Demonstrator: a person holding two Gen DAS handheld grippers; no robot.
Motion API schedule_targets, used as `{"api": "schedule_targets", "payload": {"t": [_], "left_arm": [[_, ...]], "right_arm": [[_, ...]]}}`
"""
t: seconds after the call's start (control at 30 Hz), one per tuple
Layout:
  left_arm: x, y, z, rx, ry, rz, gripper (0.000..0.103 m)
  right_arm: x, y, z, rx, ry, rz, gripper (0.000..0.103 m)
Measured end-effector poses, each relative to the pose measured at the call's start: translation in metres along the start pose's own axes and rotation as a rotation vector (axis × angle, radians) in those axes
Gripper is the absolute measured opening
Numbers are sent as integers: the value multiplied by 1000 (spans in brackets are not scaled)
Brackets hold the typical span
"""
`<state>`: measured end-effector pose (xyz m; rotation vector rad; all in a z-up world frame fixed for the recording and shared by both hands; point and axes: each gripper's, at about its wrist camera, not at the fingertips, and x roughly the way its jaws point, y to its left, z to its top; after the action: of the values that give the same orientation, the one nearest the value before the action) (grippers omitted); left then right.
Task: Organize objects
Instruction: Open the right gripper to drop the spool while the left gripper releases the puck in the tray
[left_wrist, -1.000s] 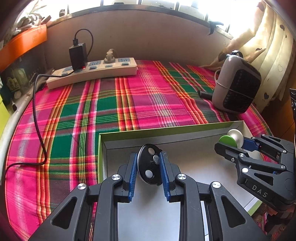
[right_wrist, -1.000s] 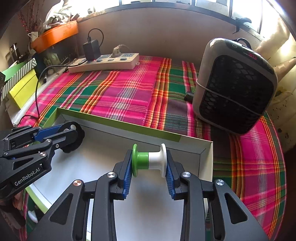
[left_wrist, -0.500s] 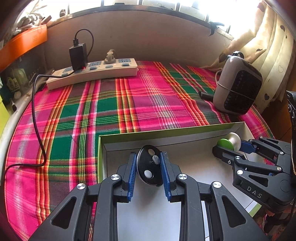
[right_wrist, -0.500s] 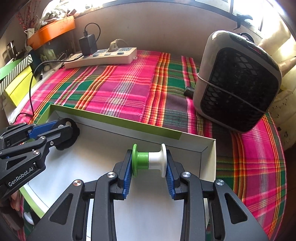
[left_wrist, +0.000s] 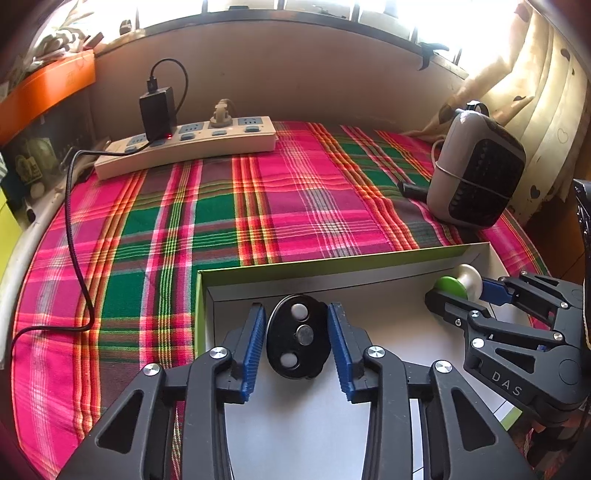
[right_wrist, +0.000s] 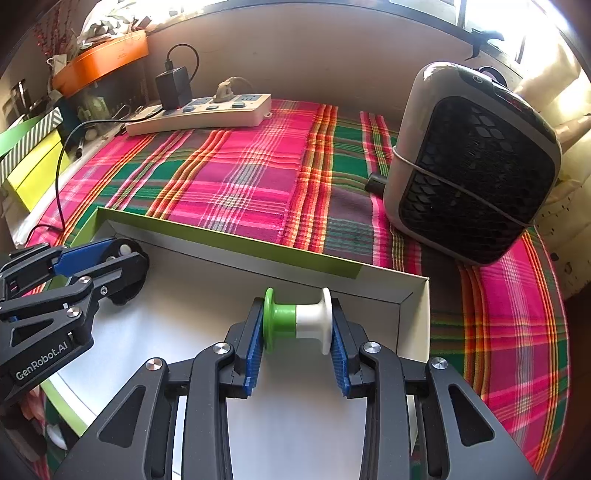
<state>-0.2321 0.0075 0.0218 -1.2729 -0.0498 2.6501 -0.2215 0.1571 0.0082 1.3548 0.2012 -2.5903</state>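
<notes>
Left tongs have just spread off the black disc; lift straight clear while right tongs pinch the spool.

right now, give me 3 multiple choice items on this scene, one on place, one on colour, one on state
1. Where is the black disc?
A. in the box
B. on the power strip
C. on the heater

2. The spool is:
A. red and blue
B. green and white
C. all black

3. The left gripper is:
A. clamped on the spool
B. out of view
C. open around the disc

Key: A, disc sits inside the walls; B, halves show both colours; C, gaps beside both pads, jaws just opened.
</notes>
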Motion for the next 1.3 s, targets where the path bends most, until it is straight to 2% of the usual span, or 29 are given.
{"api": "schedule_targets", "payload": {"t": [0.07,0.1,0.3,0.77,1.03,1.3], "left_arm": [[-1,1,0,-5,0,-2,34],[-1,1,0,-7,0,-4,34],[-6,0,-2,-11,-3,9,36],[-48,-13,-13,9,-60,31,37],[-71,-16,-35,2,-90,58,37],[-97,-7,-63,-53,-123,41,38]], "right_arm": [[-1,0,0,1,-4,-2,44],[-2,0,-1,1,-7,-4,45],[-8,0,-2,6,-18,-12,46],[-43,2,-14,22,-75,-8,49],[-72,2,-33,47,-118,25,49],[-92,2,-59,62,-141,28,49]]}}
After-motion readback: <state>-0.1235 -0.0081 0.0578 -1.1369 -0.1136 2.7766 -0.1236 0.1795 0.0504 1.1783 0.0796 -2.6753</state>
